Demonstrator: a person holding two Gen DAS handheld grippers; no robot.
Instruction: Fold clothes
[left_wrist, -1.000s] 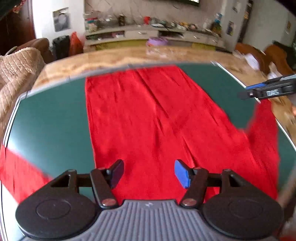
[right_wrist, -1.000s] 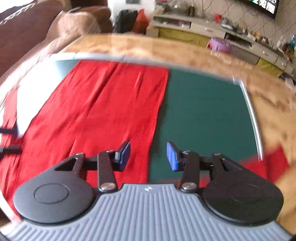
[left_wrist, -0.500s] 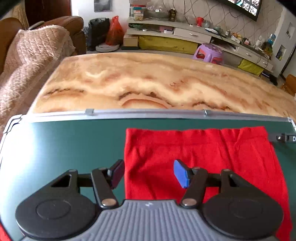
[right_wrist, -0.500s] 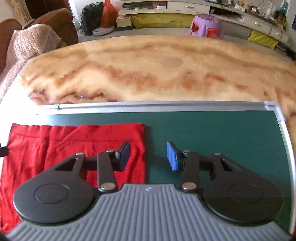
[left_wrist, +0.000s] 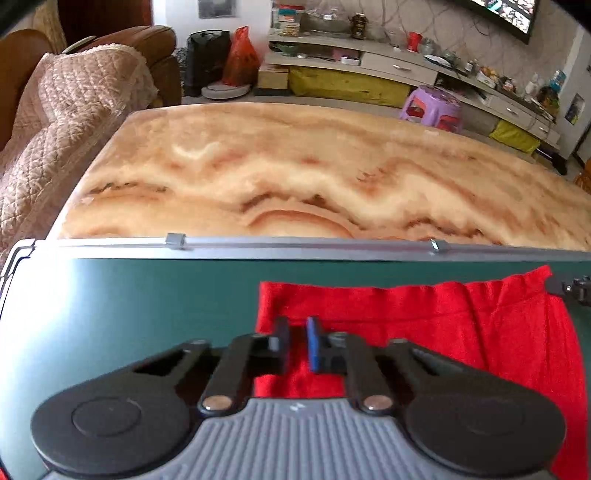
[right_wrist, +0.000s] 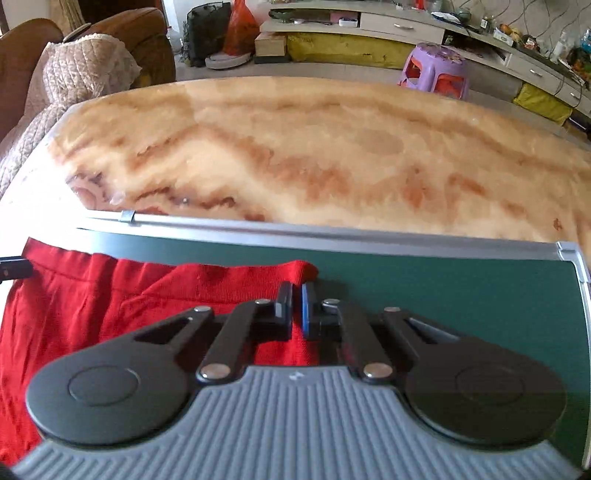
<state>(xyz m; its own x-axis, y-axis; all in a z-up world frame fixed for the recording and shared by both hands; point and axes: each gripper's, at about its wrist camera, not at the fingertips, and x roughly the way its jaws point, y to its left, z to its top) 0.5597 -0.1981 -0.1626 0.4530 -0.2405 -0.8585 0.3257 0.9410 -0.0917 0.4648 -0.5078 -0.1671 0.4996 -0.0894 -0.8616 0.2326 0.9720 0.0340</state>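
Note:
A red garment (left_wrist: 443, 325) lies flat on the green mat (left_wrist: 129, 314), its far hem close to the mat's far edge. My left gripper (left_wrist: 295, 341) is shut on the garment's far left corner. In the right wrist view the same red garment (right_wrist: 110, 314) fills the left side, and my right gripper (right_wrist: 295, 308) is shut on its far right corner, where the cloth bunches a little. The tip of the other gripper shows at the right edge of the left view (left_wrist: 576, 290) and at the left edge of the right view (right_wrist: 13, 267).
The mat has a metal rim (left_wrist: 295, 245) and lies on a marble-patterned table (left_wrist: 295, 173). Beyond the table are a sofa with a quilted cover (left_wrist: 74, 110), a purple stool (left_wrist: 432, 107) and a low TV cabinet (left_wrist: 369, 70).
Both grippers have moved to the garment's far corners and closed from open onto the cloth. The right corner is now slightly bunched.

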